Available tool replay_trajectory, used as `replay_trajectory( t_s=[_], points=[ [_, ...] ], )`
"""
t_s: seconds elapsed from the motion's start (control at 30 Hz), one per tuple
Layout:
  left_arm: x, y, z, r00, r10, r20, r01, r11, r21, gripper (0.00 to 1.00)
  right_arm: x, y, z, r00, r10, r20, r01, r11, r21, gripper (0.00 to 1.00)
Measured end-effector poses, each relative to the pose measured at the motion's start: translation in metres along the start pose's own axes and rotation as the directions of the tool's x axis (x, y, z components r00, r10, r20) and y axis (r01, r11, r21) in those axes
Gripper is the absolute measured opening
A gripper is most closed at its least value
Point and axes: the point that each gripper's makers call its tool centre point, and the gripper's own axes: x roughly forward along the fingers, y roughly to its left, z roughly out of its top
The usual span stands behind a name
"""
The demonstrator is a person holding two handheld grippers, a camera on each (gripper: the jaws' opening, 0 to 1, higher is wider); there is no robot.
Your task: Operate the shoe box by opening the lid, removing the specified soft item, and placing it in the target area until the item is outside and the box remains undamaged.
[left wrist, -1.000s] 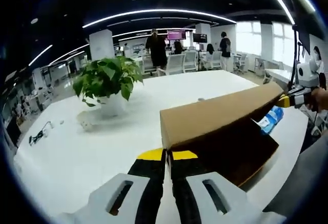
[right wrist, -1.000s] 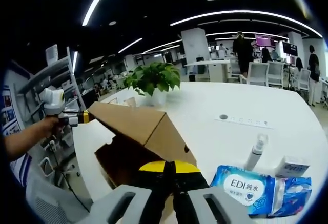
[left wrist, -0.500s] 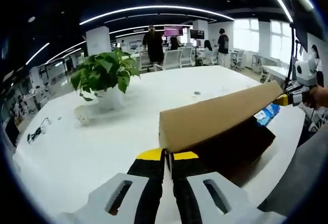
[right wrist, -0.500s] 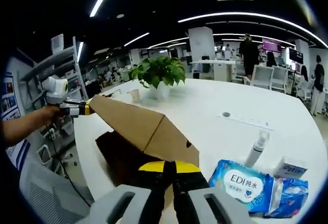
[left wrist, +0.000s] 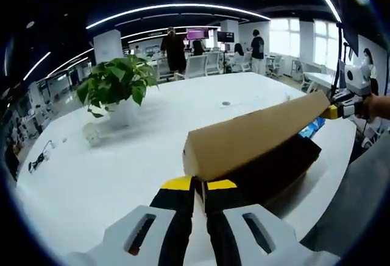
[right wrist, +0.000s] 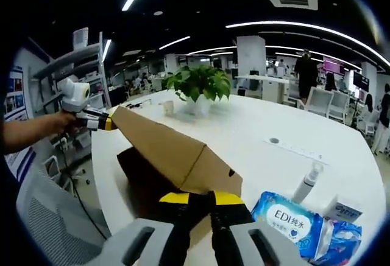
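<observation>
A brown cardboard shoe box (left wrist: 277,168) (right wrist: 143,175) sits on the white table (left wrist: 122,162) with its dark inside showing. Its lid (left wrist: 256,133) (right wrist: 164,147) is held up, tilted above the box. My left gripper (left wrist: 198,185) is shut on one end of the lid. It also shows far left in the right gripper view (right wrist: 105,122), held by a hand (right wrist: 46,126). My right gripper (right wrist: 202,198) is shut on the opposite end and appears in the left gripper view (left wrist: 332,111). What lies inside the box is hidden.
A potted green plant (left wrist: 114,84) (right wrist: 201,83) stands farther back on the table. A blue wipes pack (right wrist: 286,217), a white spray bottle (right wrist: 306,181) and a small white carton (right wrist: 344,208) lie beside the box. Office chairs and people stand far behind.
Both hands have drifted slightly, so the views have shifted. The lid stays raised over the box, gripped at both ends.
</observation>
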Motion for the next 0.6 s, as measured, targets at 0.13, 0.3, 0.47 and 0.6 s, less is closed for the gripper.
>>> replay_trajectory(
  t_s=[0.13,0.3,0.47,0.6],
  points=[
    [0.000,-0.010,-0.008,0.998,-0.054,-0.021,0.054,0.999,0.002,0.11,0.000,0.006,-0.005,1.000,0.023,-0.012,-0.023,1.000,-0.012,0.14],
    [-0.001,-0.017,-0.015,0.997,-0.076,-0.034,0.076,0.997,0.024,0.18,0.000,0.009,-0.011,0.999,0.039,-0.024,-0.039,0.999,-0.031,0.15],
    [-0.003,-0.023,-0.021,0.993,-0.104,-0.054,0.107,0.993,0.052,0.22,0.000,0.017,-0.018,0.996,0.081,-0.038,-0.082,0.996,-0.031,0.23],
    [-0.004,-0.028,-0.025,0.989,-0.132,-0.061,0.136,0.989,0.062,0.27,0.000,0.021,-0.022,0.994,0.096,-0.042,-0.097,0.995,-0.018,0.26]
  ],
)
